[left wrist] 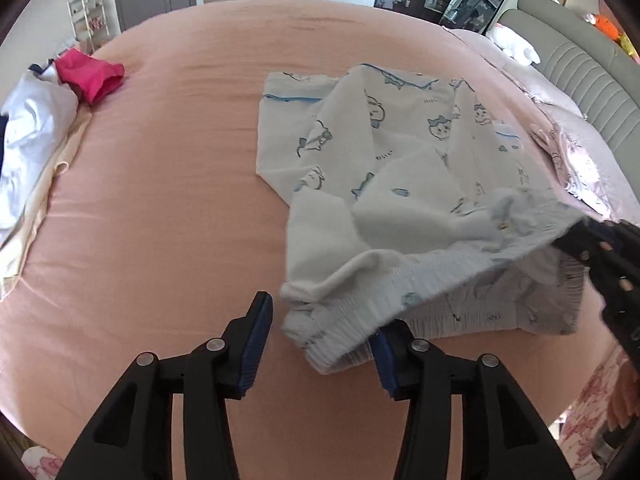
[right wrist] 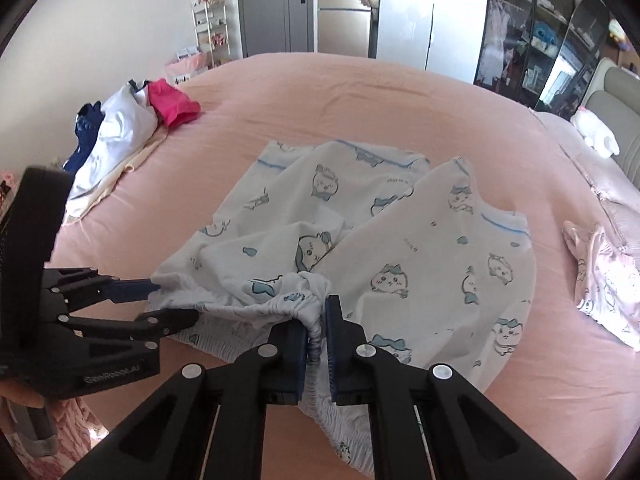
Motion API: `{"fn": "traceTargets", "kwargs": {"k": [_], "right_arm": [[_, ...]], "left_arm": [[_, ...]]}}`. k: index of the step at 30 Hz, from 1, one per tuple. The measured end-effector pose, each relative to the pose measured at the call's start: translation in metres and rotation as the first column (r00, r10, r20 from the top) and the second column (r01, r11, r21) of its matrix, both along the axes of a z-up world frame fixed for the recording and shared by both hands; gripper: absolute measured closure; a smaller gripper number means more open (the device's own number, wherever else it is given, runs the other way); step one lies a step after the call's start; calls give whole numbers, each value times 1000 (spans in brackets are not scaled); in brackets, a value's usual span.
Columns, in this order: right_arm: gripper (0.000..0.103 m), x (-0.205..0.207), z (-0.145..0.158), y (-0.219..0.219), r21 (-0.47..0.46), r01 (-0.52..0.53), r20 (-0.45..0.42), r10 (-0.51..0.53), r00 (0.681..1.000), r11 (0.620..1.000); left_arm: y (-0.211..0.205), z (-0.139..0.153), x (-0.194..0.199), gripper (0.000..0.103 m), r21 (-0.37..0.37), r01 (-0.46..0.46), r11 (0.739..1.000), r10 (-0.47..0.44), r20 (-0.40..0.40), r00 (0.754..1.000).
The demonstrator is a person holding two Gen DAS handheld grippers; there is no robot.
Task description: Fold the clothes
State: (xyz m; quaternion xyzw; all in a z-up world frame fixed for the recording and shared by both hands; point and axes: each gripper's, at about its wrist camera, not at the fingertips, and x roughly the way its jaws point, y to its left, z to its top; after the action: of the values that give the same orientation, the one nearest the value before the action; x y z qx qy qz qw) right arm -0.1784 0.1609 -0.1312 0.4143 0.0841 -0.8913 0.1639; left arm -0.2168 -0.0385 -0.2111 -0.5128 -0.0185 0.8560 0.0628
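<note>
Right wrist view showed the right claw clamped on the gathered waistband of the printed shorts, which lay mid-bed. At nine o'clock the left claw gaped around the waistband's other end, gripping nothing; lifting then would probably drag the shorts lopsided and bunch them.

This is a bedroom in a home: a wide bed with a pink sheet, a padded headboard, a plush toy, a refrigerator and a door behind.
</note>
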Motion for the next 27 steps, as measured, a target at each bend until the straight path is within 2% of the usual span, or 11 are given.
{"fn": "traceTargets", "kwargs": {"k": [2,4,6,9,12,14,17,22,24,27], "right_arm": [[98,2,6,4,12,25,-33,-24,999,1000],[98,2,2,10,32,43,-30,-42,999,999],[97,-1,-9,15,45,51,14,-52,999,998],[96,-2,-38,13,89,30,88,-38,995,996],[95,2,-47,7,187,26,16,-29,999,982],[95,1,-34,18,155,100,-30,-96,995,983],[96,-7,-7,46,60,204,-72,-200,977,977],[98,-8,27,73,7,255,-113,-252,961,967],[98,-3,32,80,9,269,-129,-265,955,963],[98,4,27,94,1,295,-104,-293,950,956]], "left_arm": [[-13,7,-6,95,95,-43,995,45,-19,999],[-20,26,-6,95,174,-58,983,72,-77,994],[-15,51,-7,95,177,-6,984,34,-157,987],[-1,78,-7,95,153,61,986,-26,-221,975],[11,84,0,95,71,70,995,-52,-234,971],[8,77,6,95,61,59,996,-46,-208,977],[3,59,11,92,73,39,997,-29,-137,990],[7,19,4,89,64,24,998,-24,0,1000],[12,8,2,83,47,24,999,-25,20,999],[16,1,6,81,34,15,999,-15,3,1000]]}}
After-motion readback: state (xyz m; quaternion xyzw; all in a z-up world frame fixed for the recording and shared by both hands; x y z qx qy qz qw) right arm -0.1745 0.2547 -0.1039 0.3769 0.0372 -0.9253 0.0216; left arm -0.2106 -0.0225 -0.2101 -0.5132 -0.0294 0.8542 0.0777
